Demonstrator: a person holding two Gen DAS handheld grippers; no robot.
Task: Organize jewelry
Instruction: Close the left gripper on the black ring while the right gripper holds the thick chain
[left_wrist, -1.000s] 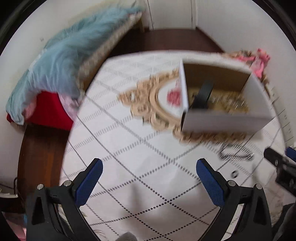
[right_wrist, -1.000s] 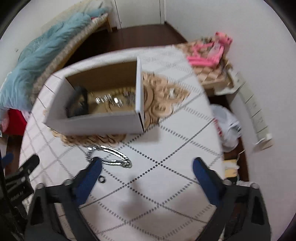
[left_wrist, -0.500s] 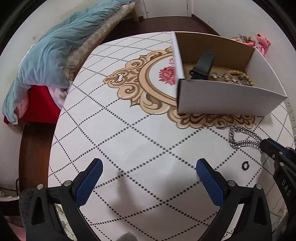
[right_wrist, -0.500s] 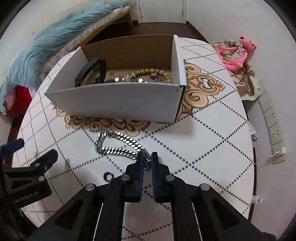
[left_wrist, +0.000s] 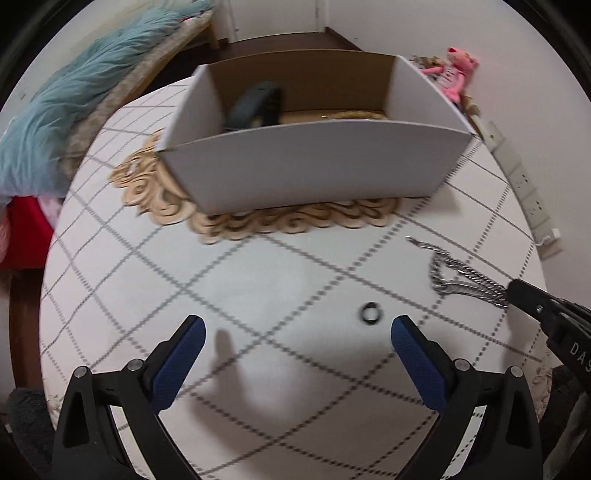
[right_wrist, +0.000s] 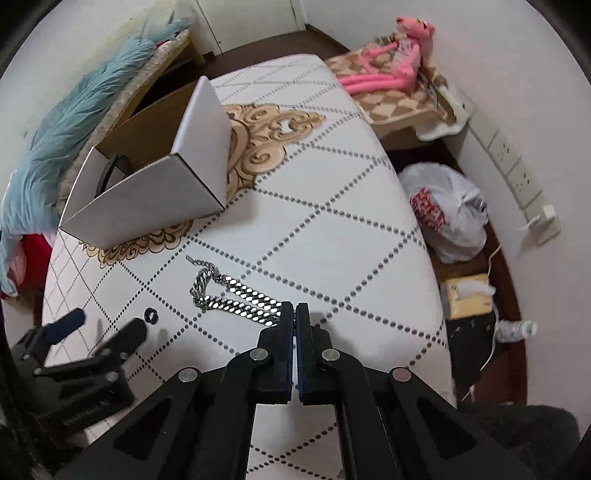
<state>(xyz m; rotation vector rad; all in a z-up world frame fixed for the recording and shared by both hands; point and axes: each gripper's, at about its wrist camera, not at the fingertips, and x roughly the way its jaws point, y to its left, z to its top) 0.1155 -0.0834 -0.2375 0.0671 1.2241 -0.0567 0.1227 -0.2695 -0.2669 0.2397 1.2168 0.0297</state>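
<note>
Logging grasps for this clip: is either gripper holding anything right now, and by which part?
The right gripper is shut on one end of the silver chain. The left gripper is open, holding nothing.

Left black two-finger gripper with blue pads (left_wrist: 294, 332) low over white quilted tabletop (left_wrist: 258, 280), jaws spread wide, nothing between pads; right black two-finger gripper (right_wrist: 295, 314) also low over same tabletop, jaws pressed together, clamped on end of silver curb-link chain (right_wrist: 236, 299); right gripper sits right of left one, tips well apart.
</note>
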